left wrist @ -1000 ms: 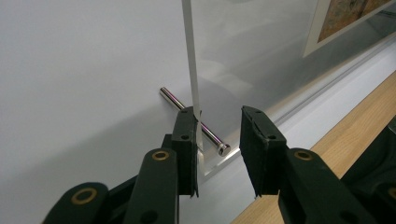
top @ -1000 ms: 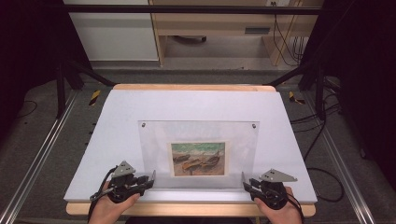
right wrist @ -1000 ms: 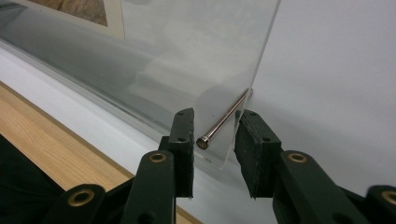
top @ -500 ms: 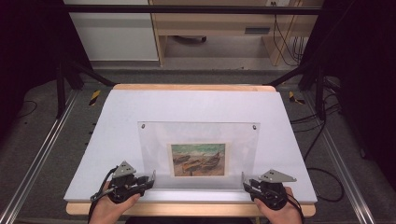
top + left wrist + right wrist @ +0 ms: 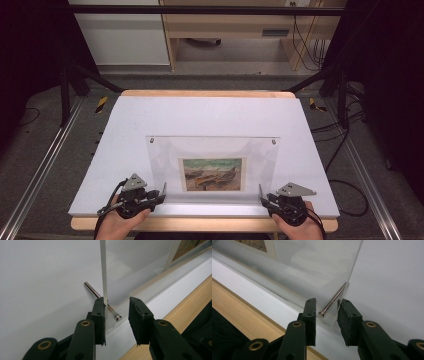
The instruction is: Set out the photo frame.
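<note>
Comparing this moment with the picture from a second ago, hardly anything has shifted: the clear frame with its small boat painting sits in the same spot near the front edge of the white bench, and both hands wait at its two lower corners as before. Each claw is open, the left claw with one jaw against the frame's edge beside a metal pin, the right claw straddling the other pin. I judge that the grasp is lined up but not yet made, so lifting remains ahead.
</note>
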A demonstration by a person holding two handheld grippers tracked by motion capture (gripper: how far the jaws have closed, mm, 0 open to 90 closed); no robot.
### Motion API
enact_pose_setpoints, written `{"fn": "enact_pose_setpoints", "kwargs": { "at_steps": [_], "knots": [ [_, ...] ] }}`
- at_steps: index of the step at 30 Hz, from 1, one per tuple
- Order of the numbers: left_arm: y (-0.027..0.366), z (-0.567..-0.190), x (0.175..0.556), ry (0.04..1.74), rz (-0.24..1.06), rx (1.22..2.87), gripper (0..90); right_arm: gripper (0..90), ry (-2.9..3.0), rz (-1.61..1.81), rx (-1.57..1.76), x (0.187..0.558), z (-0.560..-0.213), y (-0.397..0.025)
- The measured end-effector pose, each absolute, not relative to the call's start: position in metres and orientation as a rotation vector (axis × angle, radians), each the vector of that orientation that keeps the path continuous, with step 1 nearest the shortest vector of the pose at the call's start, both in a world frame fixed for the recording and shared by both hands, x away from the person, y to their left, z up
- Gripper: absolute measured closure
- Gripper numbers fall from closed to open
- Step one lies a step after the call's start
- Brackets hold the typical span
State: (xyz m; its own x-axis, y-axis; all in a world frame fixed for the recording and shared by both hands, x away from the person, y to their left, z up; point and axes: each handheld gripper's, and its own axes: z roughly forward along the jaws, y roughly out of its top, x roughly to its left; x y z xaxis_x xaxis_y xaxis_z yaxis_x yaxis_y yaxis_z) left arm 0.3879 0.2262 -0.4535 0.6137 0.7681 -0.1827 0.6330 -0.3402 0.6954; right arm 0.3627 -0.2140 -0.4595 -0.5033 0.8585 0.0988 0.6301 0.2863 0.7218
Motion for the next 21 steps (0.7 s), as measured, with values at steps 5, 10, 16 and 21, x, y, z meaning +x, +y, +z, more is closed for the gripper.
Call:
{"fn": "enact_pose_setpoints", "kwargs": {
  "at_steps": [5,10,16,21],
  "knots": [
    [0.2255,-0.4537,0.3876,1.097,0.231,2.088,66.1,68.6,2.258,1.036,1.341,0.3627,-0.4601,-0.214],
    [0.2253,-0.4537,0.3876,1.096,0.233,2.091,66.1,68.6,2.258,1.032,1.343,0.3626,-0.4601,-0.2135],
    [0.2247,-0.4537,0.3875,1.094,0.236,2.103,65.8,68.6,2.266,1.022,1.342,0.3625,-0.4605,-0.2132],
    [0.2236,-0.4542,0.3871,1.097,0.245,2.106,65.7,68.6,2.272,1.01,1.341,0.3621,-0.4607,-0.2124]
  ]
}}
